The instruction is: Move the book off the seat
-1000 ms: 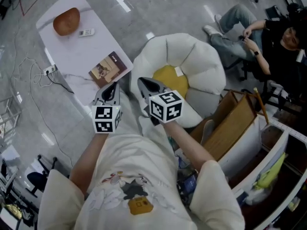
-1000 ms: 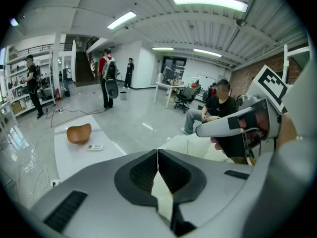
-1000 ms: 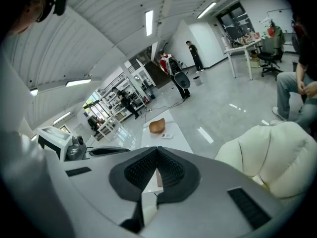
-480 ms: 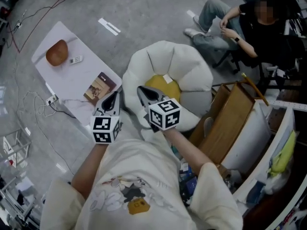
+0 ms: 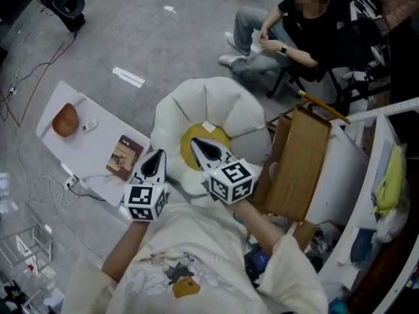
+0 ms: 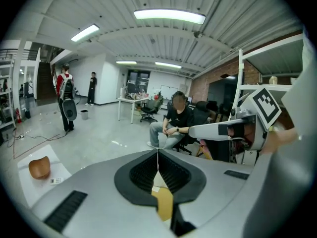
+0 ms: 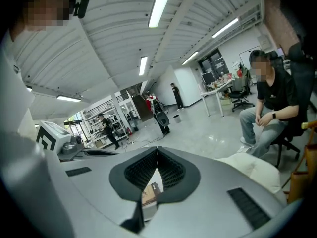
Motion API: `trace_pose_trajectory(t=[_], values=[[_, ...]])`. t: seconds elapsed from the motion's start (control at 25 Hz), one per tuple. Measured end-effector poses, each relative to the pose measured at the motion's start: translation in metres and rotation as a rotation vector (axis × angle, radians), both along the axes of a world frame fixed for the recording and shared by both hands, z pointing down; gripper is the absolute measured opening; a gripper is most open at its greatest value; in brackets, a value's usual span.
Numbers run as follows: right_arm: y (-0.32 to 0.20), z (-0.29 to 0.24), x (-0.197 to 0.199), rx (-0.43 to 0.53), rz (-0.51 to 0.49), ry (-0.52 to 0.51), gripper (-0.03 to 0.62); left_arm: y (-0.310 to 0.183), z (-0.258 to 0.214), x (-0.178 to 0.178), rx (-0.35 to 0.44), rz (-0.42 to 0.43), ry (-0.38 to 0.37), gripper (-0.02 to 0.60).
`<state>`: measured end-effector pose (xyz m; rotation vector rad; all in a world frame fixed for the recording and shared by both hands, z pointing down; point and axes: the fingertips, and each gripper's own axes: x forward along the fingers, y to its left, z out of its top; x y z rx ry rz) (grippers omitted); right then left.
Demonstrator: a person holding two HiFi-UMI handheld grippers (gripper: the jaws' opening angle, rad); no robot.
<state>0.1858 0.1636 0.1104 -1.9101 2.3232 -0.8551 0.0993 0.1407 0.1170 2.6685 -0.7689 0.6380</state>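
The left tool (image 5: 159, 154) and right tool (image 5: 196, 142) — jaws together, empty — hide part of the seat (image 5: 216, 103). The book (image 5: 124, 157) lies on the worktop (image 5: 98, 142), left of the left tool, not touching it.

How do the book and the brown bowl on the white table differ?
The book is flat and rectangular with a printed cover; the brown bowl is rounded and plain. The book lies at the table end nearest the seat; the bowl sits at the far end. Both rest on the white table.
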Motion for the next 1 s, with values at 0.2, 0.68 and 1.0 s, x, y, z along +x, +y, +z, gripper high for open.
trace_pose_trajectory(t=[0.2, 0.68, 1.0], values=[[0.029, -0.022, 0.023, 0.046, 0.075, 0.045, 0.009, 0.035, -0.018, 0.031, 0.014, 0.108, 0.031, 0.012], [0.082, -0.037, 0.046, 0.082, 0.143, 0.066, 0.009, 0.080, -0.032, 0.067, 0.023, 0.217, 0.072, 0.012], [0.088, -0.038, 0.041, 0.073, 0.125, 0.085, 0.008, 0.083, -0.034, 0.060, -0.001, 0.162, 0.091, 0.012]])
